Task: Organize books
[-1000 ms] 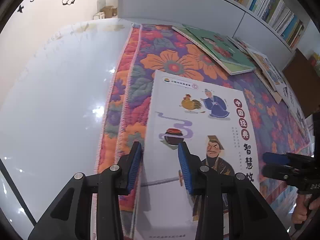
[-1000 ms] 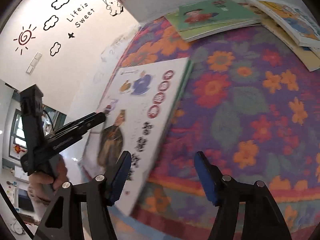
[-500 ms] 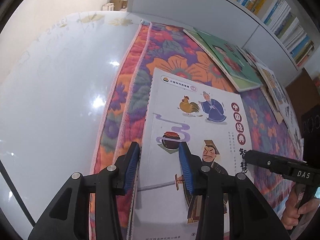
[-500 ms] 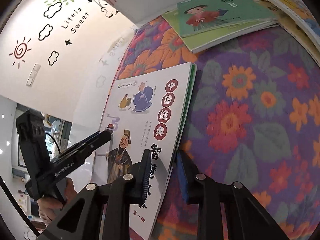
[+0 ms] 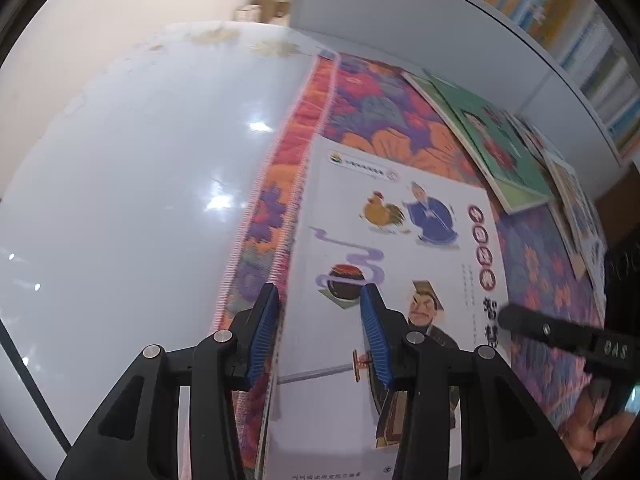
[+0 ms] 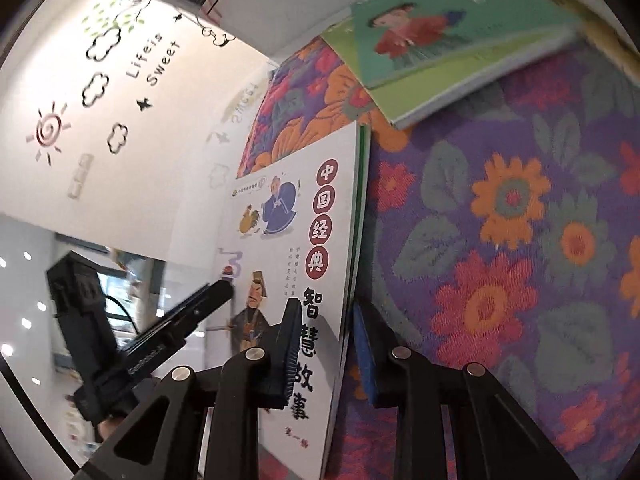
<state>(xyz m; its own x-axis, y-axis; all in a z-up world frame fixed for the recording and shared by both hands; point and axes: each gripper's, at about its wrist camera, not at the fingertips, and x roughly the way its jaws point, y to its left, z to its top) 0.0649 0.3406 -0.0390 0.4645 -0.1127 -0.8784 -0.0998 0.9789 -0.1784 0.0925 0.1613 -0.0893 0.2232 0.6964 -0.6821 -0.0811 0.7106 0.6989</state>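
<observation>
Book [image 5: 400, 248] edges between both jaws: right clenched on it, left just widening, unclear.

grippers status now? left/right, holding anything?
Left gripper: closed on the white storybook at its left edge.
Right gripper: jaws just closed, gripping the same book's right edge.

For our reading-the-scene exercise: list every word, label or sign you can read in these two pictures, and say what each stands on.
"中国经典" in red circles: white book cover.
"智慧故事": same cover, below the circles.
"Life is Sweet": wall sticker.
"DAS": right gripper body.
Small print at the cover's top and foot, the line beside the title, the lettering on the left gripper, the green book title and the shelf spines: too small or blurred to read.
</observation>
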